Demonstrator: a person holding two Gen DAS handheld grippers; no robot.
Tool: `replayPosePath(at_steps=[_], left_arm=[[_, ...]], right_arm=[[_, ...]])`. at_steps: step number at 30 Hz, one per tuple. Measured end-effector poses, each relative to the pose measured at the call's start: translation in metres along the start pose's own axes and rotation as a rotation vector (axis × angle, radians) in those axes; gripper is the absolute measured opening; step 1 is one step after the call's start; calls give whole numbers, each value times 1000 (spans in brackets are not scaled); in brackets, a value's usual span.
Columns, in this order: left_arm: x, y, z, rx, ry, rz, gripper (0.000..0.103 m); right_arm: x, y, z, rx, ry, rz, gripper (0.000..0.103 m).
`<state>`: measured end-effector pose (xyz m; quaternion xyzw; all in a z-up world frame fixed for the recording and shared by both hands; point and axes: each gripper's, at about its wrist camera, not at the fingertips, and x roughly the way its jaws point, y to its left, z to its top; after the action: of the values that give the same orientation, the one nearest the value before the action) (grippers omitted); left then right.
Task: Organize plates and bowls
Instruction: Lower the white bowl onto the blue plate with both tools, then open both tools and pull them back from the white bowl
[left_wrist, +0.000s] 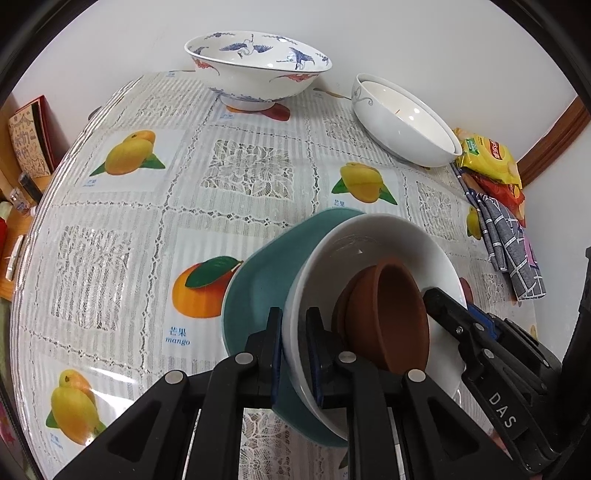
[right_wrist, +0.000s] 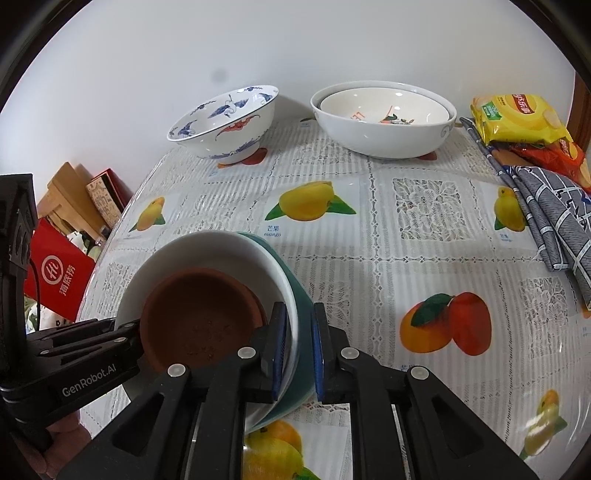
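Note:
A stack sits near me: a brown clay bowl (left_wrist: 388, 317) (right_wrist: 199, 317) inside a white bowl (left_wrist: 354, 251) (right_wrist: 207, 251), which rests in a teal bowl (left_wrist: 258, 288) (right_wrist: 301, 317). My left gripper (left_wrist: 295, 343) is shut on the white bowl's rim. My right gripper (right_wrist: 299, 343) is shut on the white and teal rims together on the opposite side; it also shows in the left wrist view (left_wrist: 476, 339). A blue-crane patterned bowl (left_wrist: 255, 66) (right_wrist: 225, 122) and two nested white bowls (left_wrist: 402, 122) (right_wrist: 380, 118) stand at the back.
The fruit-print tablecloth (left_wrist: 147, 229) (right_wrist: 406, 266) covers the table. Snack bags (left_wrist: 491, 158) (right_wrist: 517, 118) and a grey checked cloth (left_wrist: 509, 251) (right_wrist: 554, 221) lie at the right edge. A red box (right_wrist: 59, 273) and clutter lie beyond the left edge.

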<state>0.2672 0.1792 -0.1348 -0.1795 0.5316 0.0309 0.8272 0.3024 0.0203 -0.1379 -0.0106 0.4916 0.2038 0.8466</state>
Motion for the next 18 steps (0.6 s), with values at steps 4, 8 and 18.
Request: replayPosePath(at_steps=[4, 8, 18], left_arm=[[-5, 1, -2, -1, -7, -3, 19], [-15, 1, -4, 5, -20, 5, 21], [-44, 3, -20, 0, -56, 1, 25]], right_arm=[[-7, 0, -3, -6, -9, -5, 14], [-11, -2, -6, 0, -9, -2, 16], [-37, 0, -19, 17, -25, 4, 17]])
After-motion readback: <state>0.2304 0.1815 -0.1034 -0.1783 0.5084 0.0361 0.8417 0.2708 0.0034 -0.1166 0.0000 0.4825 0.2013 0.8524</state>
